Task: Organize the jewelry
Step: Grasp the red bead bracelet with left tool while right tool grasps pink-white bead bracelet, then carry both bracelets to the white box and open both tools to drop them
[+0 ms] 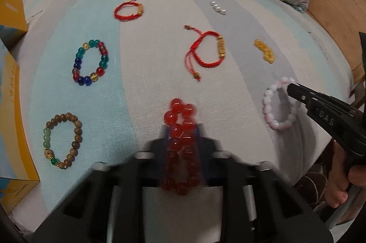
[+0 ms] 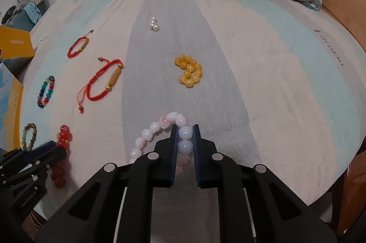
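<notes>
Both grips look thin: the left gripper (image 1: 181, 140) pinches the red bead bracelet (image 1: 180, 126) and the right gripper (image 2: 185, 140) the pink-white bead bracelet (image 2: 160, 128) (round, slick beads), so either could slip out.

Glossy glass-like red bead bracelet (image 1: 180, 128) on matt woven bedsheet (image 1: 146, 87)

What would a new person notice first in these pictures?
Probably the two grips: the left hand-held gripper shut on the red bead bracelet, and the right hand-held gripper shut on the pale pink bead bracelet. Behind them, more bracelets lie spread on the striped bedsheet.
</notes>
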`<state>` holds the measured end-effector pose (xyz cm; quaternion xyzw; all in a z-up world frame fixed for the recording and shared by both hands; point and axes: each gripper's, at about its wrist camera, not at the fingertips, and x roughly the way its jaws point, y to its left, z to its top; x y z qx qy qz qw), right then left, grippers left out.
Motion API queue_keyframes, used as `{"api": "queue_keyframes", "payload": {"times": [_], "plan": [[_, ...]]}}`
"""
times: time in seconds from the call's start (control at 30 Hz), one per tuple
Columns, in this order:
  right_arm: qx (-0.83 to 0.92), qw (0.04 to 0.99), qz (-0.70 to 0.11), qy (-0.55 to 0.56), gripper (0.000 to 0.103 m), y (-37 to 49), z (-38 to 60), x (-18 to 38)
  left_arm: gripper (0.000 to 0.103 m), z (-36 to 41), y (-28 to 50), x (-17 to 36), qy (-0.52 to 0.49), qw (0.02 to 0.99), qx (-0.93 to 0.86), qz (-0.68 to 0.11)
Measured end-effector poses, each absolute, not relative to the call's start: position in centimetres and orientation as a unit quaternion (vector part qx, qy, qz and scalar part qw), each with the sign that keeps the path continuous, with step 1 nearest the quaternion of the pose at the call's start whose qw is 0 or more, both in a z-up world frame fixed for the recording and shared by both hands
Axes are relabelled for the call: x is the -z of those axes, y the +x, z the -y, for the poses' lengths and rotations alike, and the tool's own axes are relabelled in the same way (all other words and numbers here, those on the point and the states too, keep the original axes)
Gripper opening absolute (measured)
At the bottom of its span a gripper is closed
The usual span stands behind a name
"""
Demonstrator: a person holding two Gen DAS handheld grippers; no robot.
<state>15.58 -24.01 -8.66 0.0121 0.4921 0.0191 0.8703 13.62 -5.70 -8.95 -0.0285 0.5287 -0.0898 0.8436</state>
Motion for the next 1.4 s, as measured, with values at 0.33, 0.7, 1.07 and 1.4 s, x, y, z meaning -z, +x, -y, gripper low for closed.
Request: {"api": "queue_keyframes", "payload": {"times": [0.33,0.7,1.07,1.4], "plan": [[-0.028,0.884,-0.466,0.014,0.012,14.9,24.0,6.9,0.013,5.4,13.3,8.2,-0.028,0.848,0.088,-0.522],[-0.035,0.896,-0.442,0.018,0.012,14.2,24.0,5.3,0.013,5.0,12.3,5.7,-0.037,0.863,0.09,-0.497],[-0.045,0.906,-0.42,0.033,0.012,13.5,24.0,3.1,0.013,4.7,11.7,2.0,-0.046,0.871,0.098,-0.478],[-0.057,0.908,-0.413,0.028,0.012,13.7,22.3,0.0,0.013,3.8,12.0,-2.3,-0.039,0.884,0.09,-0.456]]}}
